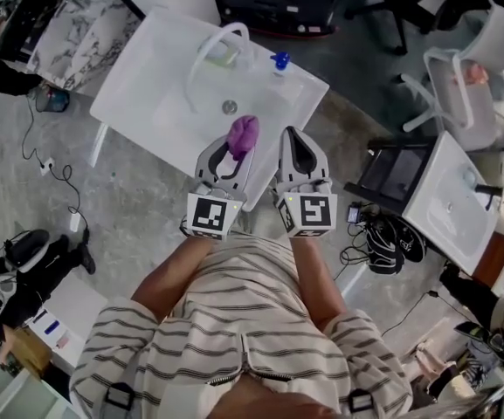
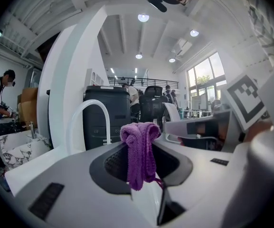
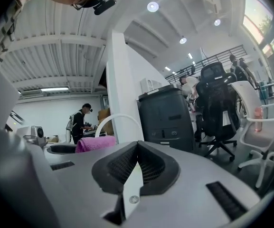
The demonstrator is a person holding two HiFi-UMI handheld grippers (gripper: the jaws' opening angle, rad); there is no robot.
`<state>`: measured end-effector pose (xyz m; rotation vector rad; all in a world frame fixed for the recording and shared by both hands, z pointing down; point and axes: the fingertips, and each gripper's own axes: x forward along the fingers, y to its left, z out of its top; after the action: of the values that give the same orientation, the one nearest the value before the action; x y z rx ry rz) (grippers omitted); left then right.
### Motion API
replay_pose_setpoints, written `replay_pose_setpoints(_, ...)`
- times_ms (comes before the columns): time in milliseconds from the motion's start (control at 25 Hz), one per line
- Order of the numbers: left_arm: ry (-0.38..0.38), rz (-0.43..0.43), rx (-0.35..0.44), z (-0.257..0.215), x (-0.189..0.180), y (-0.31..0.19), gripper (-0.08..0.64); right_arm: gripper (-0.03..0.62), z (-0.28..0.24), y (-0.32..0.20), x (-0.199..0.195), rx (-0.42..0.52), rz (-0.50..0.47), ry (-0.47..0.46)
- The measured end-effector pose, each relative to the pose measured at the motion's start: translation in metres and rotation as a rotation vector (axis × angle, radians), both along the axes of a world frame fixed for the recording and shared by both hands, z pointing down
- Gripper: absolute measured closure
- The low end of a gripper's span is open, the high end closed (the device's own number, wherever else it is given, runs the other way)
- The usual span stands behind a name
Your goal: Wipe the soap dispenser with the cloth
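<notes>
Over the near rim of the white sink [image 1: 147,85], a purple cloth [image 1: 243,134] is clamped in the left hand-held gripper [image 1: 236,152]. The right hand-held gripper [image 1: 297,138] is held alongside, jaws closed on nothing. The soap dispenser [image 1: 279,62] is seen at the far rim, apart from both.

The left claw [image 1: 232,149] and the right claw [image 1: 297,143] are held side by side ahead of the torso, pointed forward and nearly level, on bare forearms. The left jaws are clamped on a purple cloth [image 1: 243,135]; the right jaws are closed, with nothing gripped.
</notes>
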<state>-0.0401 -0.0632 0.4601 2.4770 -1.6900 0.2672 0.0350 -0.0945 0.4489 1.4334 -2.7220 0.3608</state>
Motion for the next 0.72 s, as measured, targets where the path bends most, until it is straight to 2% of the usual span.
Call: replay_pose_setpoints(720,0.029,0.051,-0.017,0.016,-0.006,-0.048,0.443,0.591,0.038,-0.066,-0.004,-0.037,0.098,0.026)
